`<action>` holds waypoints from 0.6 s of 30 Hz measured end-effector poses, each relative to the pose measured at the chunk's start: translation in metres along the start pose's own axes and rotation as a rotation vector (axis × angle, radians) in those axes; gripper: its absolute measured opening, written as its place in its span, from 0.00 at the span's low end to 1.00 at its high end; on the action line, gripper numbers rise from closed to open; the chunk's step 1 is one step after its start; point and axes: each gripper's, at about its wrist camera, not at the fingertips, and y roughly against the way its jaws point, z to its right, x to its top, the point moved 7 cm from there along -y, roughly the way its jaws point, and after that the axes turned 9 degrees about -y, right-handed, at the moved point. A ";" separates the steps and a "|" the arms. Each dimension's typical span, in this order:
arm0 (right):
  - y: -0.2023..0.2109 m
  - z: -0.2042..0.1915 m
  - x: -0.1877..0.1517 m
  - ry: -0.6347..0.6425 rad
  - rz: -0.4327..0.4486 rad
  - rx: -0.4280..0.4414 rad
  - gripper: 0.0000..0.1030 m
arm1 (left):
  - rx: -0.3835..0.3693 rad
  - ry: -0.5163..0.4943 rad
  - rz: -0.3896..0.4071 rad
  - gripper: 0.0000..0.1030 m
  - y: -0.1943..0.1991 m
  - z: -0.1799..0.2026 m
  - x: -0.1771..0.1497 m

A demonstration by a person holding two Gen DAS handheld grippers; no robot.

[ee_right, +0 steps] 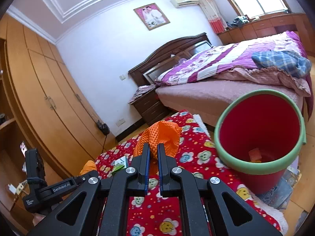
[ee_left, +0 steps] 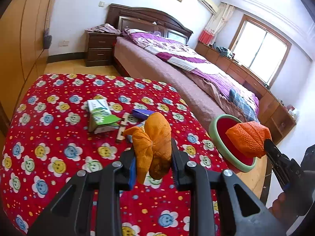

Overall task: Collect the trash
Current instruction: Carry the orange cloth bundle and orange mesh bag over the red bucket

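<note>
Two grippers each clamp a crumpled piece of trash above a table covered by a red flowered cloth. The left gripper has its jaws closed on a mustard-orange wad, which bulges up between the pads and hangs a little below them. The right gripper is shut on a brighter orange mesh cloth; in the left view this cloth sits right in front of the mouth of a red bin with a green rim. The bin stands just beside the table edge, tilted in both views, and something small and orange lies at its bottom. More trash lies on the table cloth beyond the left gripper: a green and white carton, a blue packet and a pale strip, all close together. A bed stands behind the table.
</note>
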 end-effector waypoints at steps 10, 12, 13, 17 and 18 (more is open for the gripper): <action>0.009 0.038 0.010 -0.064 0.024 -0.044 0.07 | -0.029 -0.076 -0.048 0.27 -0.029 0.040 0.003; 0.011 0.045 0.012 -0.077 0.029 -0.052 0.07 | -0.038 -0.089 -0.051 0.27 -0.033 0.047 0.003; 0.012 0.049 0.013 -0.084 0.032 -0.058 0.07 | -0.043 -0.095 -0.054 0.27 -0.036 0.052 0.004; 0.014 0.059 0.017 -0.103 0.043 -0.075 0.07 | -0.055 -0.113 -0.069 0.27 -0.047 0.065 0.006; 0.014 0.061 0.018 -0.106 0.046 -0.079 0.07 | -0.058 -0.119 -0.073 0.27 -0.049 0.068 0.006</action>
